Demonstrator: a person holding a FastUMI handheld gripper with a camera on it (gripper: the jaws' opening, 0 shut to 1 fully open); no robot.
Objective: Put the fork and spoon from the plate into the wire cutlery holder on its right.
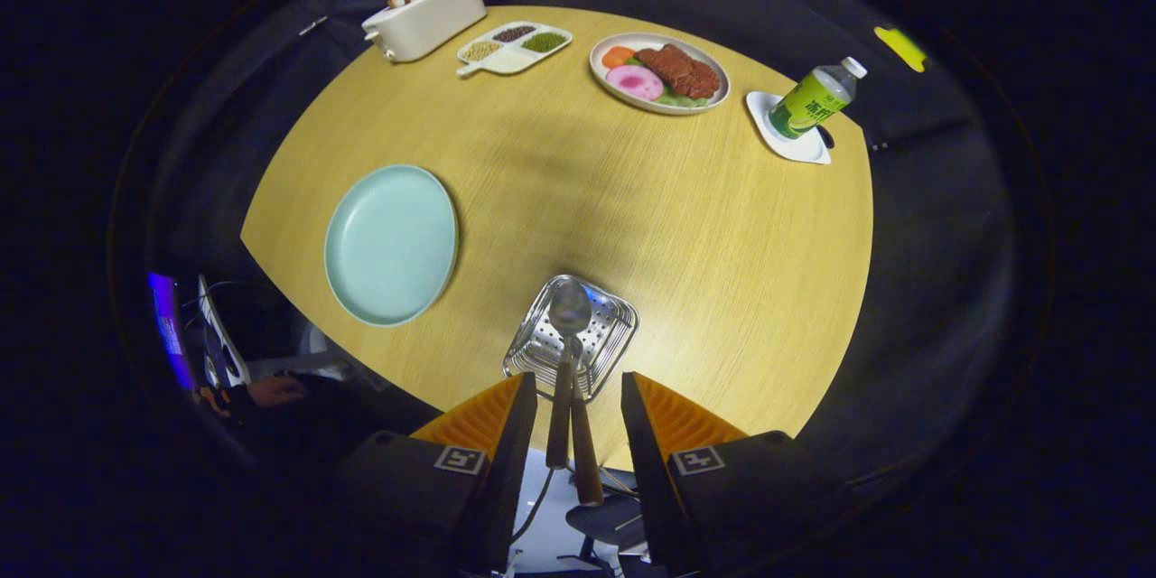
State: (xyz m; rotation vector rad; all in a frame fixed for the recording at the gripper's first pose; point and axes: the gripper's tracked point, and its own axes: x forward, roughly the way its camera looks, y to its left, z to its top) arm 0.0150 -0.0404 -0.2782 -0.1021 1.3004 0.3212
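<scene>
Gripper view: you look down on the holder [572, 337], which sits on the table [686, 235] to the right of the plate [391, 244]. The plate is bare, and 2 wooden handles rise out of the holder between your fingers [506, 433]. The spoon [569, 312] shows its bowl up over the basket; the other piece, probably the fork [585, 461], stands beside it, its head hidden. Both seem to be in already, so the step in hand is likely the release. Lift straight up along the handles so you do not snag them or tip the holder. The gripper [573, 433] stands about half open, with a gap on each side of the handles; the left finger is near them, but I cannot tell if it touches
</scene>
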